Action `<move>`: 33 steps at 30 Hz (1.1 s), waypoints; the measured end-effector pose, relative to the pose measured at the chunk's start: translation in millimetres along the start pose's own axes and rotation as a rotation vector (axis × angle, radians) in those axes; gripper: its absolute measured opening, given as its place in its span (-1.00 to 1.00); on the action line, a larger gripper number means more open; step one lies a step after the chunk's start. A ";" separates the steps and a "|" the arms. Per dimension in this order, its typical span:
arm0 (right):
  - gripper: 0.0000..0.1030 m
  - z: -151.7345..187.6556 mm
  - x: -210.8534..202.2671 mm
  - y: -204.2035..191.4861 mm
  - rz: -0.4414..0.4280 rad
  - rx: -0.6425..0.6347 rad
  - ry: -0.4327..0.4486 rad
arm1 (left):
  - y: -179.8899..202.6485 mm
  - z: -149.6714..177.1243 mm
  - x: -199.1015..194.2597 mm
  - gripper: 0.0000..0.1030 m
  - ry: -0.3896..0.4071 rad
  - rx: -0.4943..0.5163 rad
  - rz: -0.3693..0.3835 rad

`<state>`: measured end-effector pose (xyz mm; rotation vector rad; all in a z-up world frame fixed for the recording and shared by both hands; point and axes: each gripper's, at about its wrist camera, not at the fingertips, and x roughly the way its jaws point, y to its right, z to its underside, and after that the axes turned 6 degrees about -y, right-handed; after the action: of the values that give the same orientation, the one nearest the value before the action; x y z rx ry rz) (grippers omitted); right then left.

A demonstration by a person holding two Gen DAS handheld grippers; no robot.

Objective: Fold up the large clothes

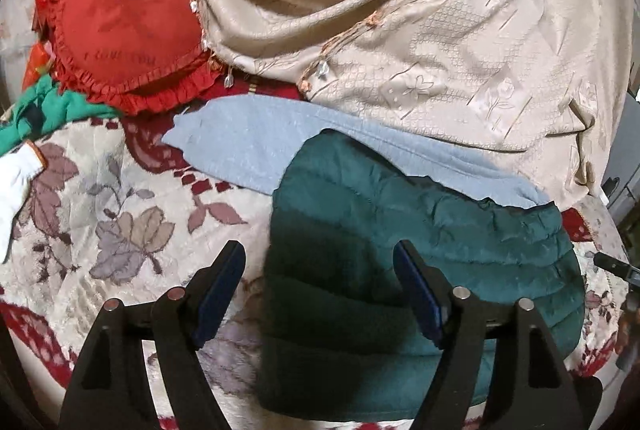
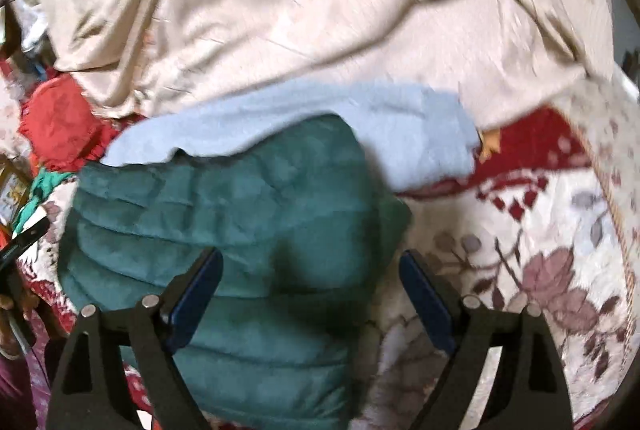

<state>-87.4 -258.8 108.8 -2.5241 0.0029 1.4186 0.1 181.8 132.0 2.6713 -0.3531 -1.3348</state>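
Left wrist view: a dark green quilted jacket is seen lying folded into a compact block on a floral bedspread, its far edge overlapping a pale blue garment; a large beige patterned cloth is heaped on the far side, and a red frilled cushion sits at far left. In the right wrist view the same jacket is shown at near centre, with the blue garment and the beige cloth beyond it.

The fold on the jacket appears to be finished, so the step in hand is judged to be the release and withdrawal. It is best done by lifting both claws straight clear, so that the puffy layers are not dragged open, and the folded edges should be checked for springing back. The next piece, probably the blue garment or the beige cloth, should be taken by its corners and spread flat first.

The left claw is held wide open above the jacket's left edge, with nothing gripped. The right claw is likewise spread wide over the jacket's right edge, and no fabric is pinched.
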 end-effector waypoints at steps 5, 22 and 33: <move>0.80 -1.1 7.6 -47.1 -0.043 -0.075 0.019 | 33.5 5.5 19.1 0.00 -0.007 0.022 -0.062; 0.95 21.2 116.9 -104.3 0.110 -0.115 0.051 | 63.0 30.3 89.4 0.00 0.014 0.112 -0.139; 0.95 27.6 59.7 -103.3 0.028 -0.044 0.064 | 67.8 40.1 63.1 0.00 -0.007 0.077 -0.157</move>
<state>-66.6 -145.7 66.7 -2.6141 0.0188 1.3623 -5.4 99.1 74.5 2.8102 -0.2035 -1.4000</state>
